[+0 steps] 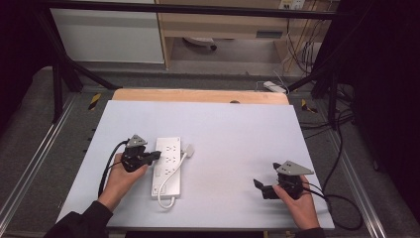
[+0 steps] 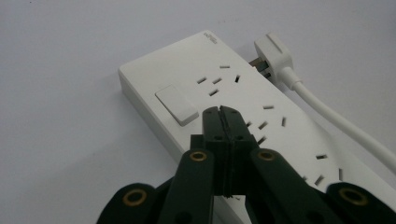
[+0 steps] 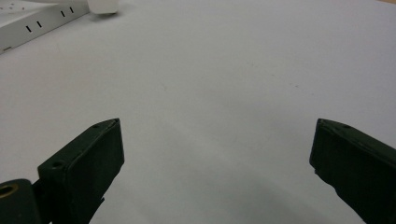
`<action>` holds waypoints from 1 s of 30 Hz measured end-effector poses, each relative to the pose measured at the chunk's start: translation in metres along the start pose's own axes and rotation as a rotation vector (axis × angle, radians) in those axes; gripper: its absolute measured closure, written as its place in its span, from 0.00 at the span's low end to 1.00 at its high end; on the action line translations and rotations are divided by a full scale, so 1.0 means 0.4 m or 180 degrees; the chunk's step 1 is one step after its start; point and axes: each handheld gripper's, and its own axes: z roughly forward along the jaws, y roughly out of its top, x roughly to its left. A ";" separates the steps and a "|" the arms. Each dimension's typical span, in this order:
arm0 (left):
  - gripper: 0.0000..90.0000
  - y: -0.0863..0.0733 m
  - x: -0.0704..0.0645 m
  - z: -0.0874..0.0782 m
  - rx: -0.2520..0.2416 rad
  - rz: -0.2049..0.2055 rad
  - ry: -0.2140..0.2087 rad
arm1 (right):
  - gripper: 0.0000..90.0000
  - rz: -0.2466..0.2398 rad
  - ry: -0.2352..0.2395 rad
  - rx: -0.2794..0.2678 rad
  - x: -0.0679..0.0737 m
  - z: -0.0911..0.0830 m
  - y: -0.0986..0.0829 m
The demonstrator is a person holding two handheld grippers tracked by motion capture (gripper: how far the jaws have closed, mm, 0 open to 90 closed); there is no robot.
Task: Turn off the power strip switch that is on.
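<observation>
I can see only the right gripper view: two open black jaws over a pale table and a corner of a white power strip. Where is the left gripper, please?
Observer: The left gripper is over the white rectangular plastic power strip, as the high view shows.
Operator: Is it open or shut?
Observer: Shut. In the left gripper view its jaws are pressed together, holding nothing, close beside the white rocker switch.
Operator: Where is the strip's plug?
Observer: The white plug lies unplugged on the pale grey table top, beside the strip's far end, with its white cable looping back around the near end.
</observation>
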 end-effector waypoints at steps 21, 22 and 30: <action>1.00 0.003 0.005 0.009 0.0035 -0.0032 -0.0019 | 0.04 -0.0005 0.0007 -0.0001 0.001 0.000 0.000; 1.00 0.004 0.005 0.010 0.0036 -0.0028 -0.0022 | 0.04 -0.0006 0.0007 -0.0002 0.001 0.000 0.000; 1.00 0.004 0.009 0.011 0.0032 -0.0042 -0.0063 | 0.04 -0.0006 0.0010 0.0000 0.001 0.000 0.000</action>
